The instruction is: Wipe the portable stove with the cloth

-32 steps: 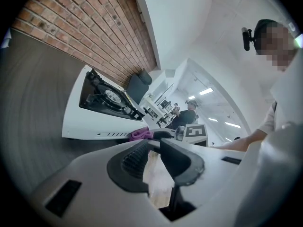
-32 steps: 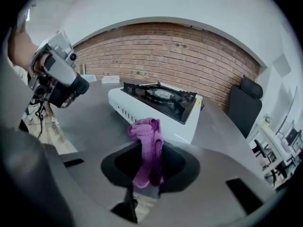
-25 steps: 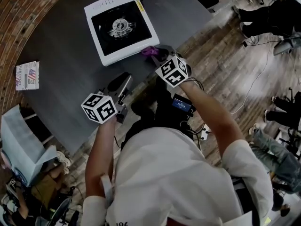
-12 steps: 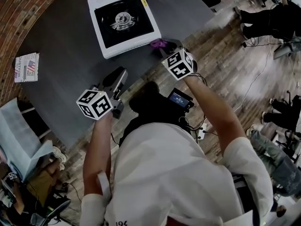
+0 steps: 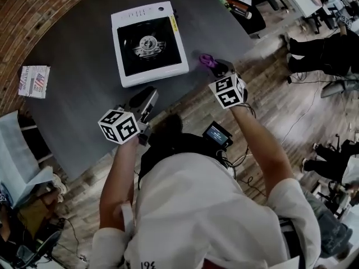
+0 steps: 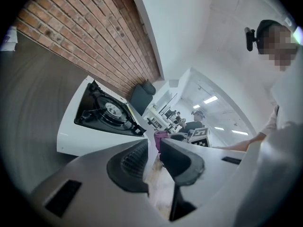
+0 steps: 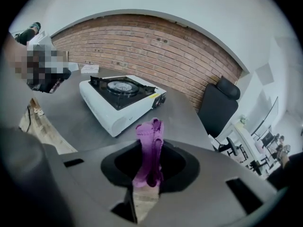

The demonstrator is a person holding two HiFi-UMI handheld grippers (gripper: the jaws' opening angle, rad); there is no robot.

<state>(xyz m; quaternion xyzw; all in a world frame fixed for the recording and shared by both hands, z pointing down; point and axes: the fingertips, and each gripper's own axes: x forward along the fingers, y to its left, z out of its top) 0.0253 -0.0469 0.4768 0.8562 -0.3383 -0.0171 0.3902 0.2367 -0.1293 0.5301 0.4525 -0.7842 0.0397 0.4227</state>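
Near the stove (image 5: 150,42), right tool (image 7: 149,163) pinches purple cloth (image 7: 150,138); left tool (image 6: 152,156) slightly open, empty

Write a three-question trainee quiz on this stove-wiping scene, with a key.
1. True or false: the purple cloth is touching the portable stove.
2. Fill the gap: the fingers of the left gripper stand ____, with nothing between them.
3. What holds the cloth? A. the left gripper B. the right gripper C. neither, it lies on the table.

Key: 1 false, it is held clear of the stove, off to one side. 2 open. 3 B.
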